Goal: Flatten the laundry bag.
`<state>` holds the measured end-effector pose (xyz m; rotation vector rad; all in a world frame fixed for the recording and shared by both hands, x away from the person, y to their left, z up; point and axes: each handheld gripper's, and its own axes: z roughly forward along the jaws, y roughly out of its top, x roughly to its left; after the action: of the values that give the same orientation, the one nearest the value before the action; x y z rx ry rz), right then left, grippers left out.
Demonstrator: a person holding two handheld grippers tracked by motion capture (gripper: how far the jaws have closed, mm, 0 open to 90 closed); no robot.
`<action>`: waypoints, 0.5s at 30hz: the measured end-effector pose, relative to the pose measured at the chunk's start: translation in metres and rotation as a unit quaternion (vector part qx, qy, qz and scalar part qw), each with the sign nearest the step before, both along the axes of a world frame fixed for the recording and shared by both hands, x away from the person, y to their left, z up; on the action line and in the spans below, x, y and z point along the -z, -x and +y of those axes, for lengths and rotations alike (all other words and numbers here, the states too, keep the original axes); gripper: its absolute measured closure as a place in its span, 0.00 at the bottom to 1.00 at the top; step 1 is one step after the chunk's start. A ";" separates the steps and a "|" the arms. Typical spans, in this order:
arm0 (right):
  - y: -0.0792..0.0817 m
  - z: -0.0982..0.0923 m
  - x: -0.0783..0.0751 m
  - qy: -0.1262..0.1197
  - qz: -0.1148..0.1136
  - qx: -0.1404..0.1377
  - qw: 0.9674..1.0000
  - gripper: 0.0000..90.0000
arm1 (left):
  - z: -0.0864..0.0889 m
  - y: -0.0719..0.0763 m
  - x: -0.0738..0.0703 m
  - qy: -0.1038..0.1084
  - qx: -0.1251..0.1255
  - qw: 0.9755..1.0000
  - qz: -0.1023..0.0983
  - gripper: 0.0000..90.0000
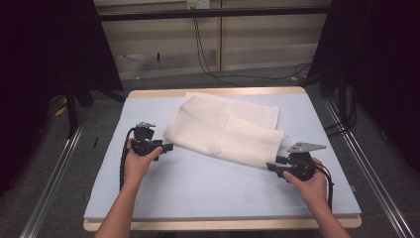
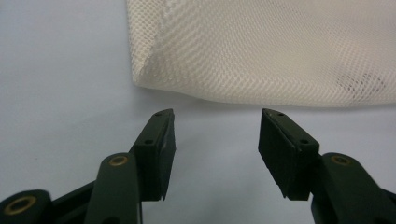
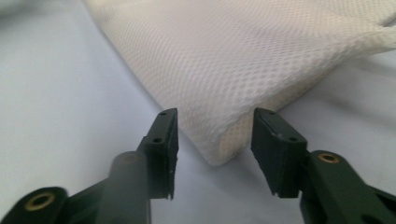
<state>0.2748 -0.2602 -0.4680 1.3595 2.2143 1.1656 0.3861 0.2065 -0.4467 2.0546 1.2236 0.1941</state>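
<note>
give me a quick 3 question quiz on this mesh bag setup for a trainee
1. True or false: the left gripper is shut on the mesh bag.
2. Which gripper has a corner of the bag between its open jaws? A) left B) right C) neither
3. Fill in: the bag lies on a pale blue ____ covering the table.

Key
1. False: its jaws are open, short of the bag's edge.
2. B: in the right gripper view the folded corner reaches between the jaws, though I can't tell whether it touches them.
3. mat
</note>
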 end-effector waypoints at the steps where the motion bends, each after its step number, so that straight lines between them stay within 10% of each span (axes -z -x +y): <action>1: -0.001 -0.001 -0.001 -0.005 0.000 0.004 1.000 0.54 | -0.002 0.001 0.000 0.001 -0.001 1.000 0.002 0.50; 15: -0.034 -0.008 -0.006 -0.035 0.018 0.084 0.996 0.41 | -0.015 0.010 0.003 0.006 0.038 0.999 -0.023 0.27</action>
<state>0.3085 -0.2679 -0.4620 1.5728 2.0540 1.1758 0.3761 0.1910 -0.4499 2.0712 1.1150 0.1973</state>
